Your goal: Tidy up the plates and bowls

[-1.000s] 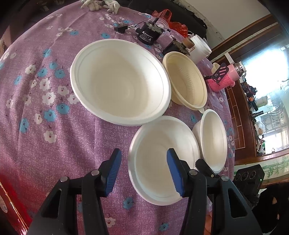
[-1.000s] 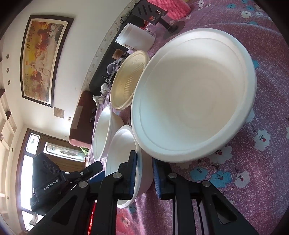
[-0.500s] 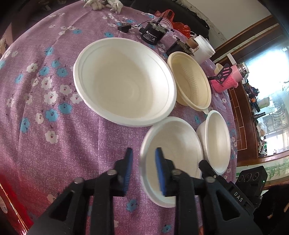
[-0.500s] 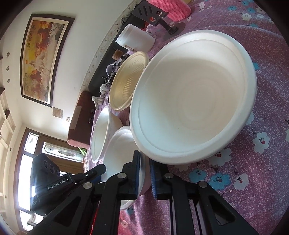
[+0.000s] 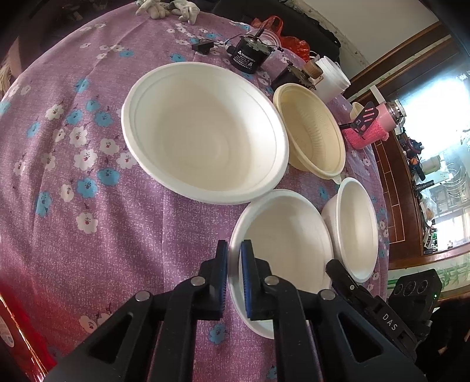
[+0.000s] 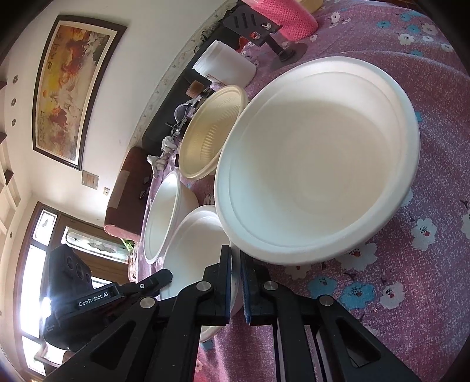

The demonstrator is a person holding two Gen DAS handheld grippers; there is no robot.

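Note:
A medium white foam bowl (image 5: 288, 241) sits on the purple flowered tablecloth (image 5: 88, 235). My left gripper (image 5: 234, 276) is shut on its near left rim. My right gripper (image 6: 236, 282) is shut on the rim of the same bowl (image 6: 194, 249), from the opposite side. A large white bowl (image 5: 205, 132) stands just beyond it, and fills the right wrist view (image 6: 317, 158). A cream ribbed bowl (image 5: 311, 135) and a small deep white bowl (image 5: 355, 226) stand to the right.
At the far table edge are a black motor part (image 5: 246, 55), a white tub (image 5: 332, 76), a pink knitted holder (image 5: 367, 132), a phone stand (image 6: 255, 23) and white gloves (image 5: 164, 6). The table edge drops off at right.
My left gripper closed from wide open onto the medium bowl's rim. My right gripper narrowed its hold on the same bowl. Both views shifted slightly.

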